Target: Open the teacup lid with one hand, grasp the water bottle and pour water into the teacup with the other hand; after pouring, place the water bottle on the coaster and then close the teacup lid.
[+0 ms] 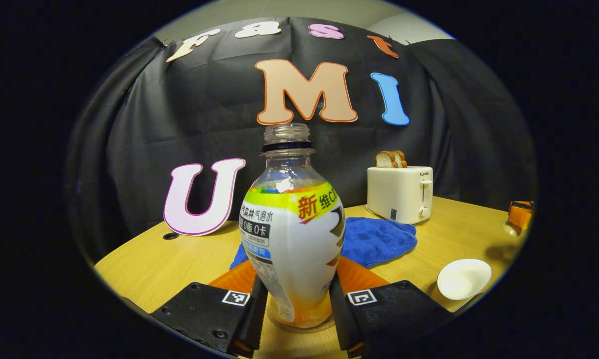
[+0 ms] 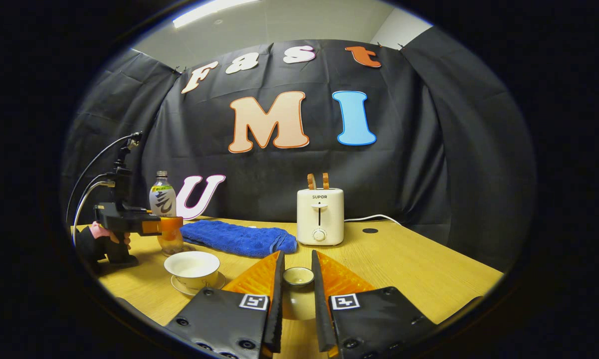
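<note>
Your left gripper (image 1: 298, 309) clamps the bottle (image 1: 292, 239) low on its body, base at or near a coaster (image 1: 299, 326); your right gripper (image 2: 298, 299) holds the lid (image 2: 298, 275) by its knob; cup (image 2: 191, 268) stands uncovered on its saucer, near the bottle. Likely step: setting the bottle down after pouring, or lifting it; cannot tell which. Next: release, then lid onto cup. Bottle: clear, uncapped, upright.
</note>
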`<control>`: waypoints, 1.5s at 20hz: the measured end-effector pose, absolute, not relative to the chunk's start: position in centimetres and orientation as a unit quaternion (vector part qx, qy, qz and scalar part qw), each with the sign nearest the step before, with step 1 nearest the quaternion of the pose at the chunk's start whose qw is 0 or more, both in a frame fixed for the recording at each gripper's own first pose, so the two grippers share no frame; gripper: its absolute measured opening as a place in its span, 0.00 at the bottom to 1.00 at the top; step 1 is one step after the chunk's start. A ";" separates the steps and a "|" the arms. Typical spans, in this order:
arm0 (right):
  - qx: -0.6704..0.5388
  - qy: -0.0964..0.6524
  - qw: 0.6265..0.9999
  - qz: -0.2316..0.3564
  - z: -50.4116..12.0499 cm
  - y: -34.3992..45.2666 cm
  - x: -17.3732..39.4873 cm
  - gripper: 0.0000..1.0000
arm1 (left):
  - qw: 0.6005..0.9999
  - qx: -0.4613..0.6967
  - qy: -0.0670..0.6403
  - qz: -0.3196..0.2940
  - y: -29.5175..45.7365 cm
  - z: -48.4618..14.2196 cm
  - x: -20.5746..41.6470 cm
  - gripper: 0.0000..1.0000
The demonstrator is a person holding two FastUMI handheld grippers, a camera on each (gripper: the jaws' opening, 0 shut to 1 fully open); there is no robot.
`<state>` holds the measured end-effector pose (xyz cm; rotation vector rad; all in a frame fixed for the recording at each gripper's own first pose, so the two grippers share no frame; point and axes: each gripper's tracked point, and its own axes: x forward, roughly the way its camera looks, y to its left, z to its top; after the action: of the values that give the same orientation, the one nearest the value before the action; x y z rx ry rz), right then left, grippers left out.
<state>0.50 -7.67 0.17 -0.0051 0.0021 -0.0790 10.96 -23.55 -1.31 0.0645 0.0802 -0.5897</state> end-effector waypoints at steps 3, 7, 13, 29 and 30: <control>-0.003 0.001 0.999 -0.042 0.2 -7.8 0.6 0.31 | 0.954 0.033 0.042 -0.294 -23.7 -1.6 11.0 0.58; -0.003 0.001 0.999 -0.042 0.2 -7.7 0.5 0.31 | 0.952 0.030 0.044 -0.301 -23.9 -1.7 10.9 0.63; -0.003 0.001 0.999 -0.043 0.2 -7.8 0.6 0.31 | 0.951 0.023 0.039 -0.304 -23.9 -1.2 10.7 0.75; -0.002 -0.002 1.000 -0.025 0.2 -7.1 0.5 0.31 | 0.957 -0.008 -0.005 -0.289 -20.8 0.0 7.2 0.92; -0.002 -0.003 1.000 -0.022 0.2 -6.9 0.6 0.31 | 0.956 -0.007 -0.006 -0.294 -20.8 -0.1 6.4 0.92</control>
<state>0.57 -6.90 0.25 -0.0043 -0.0052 -0.0449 6.39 -20.79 -0.07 -0.0140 -0.0116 -0.5977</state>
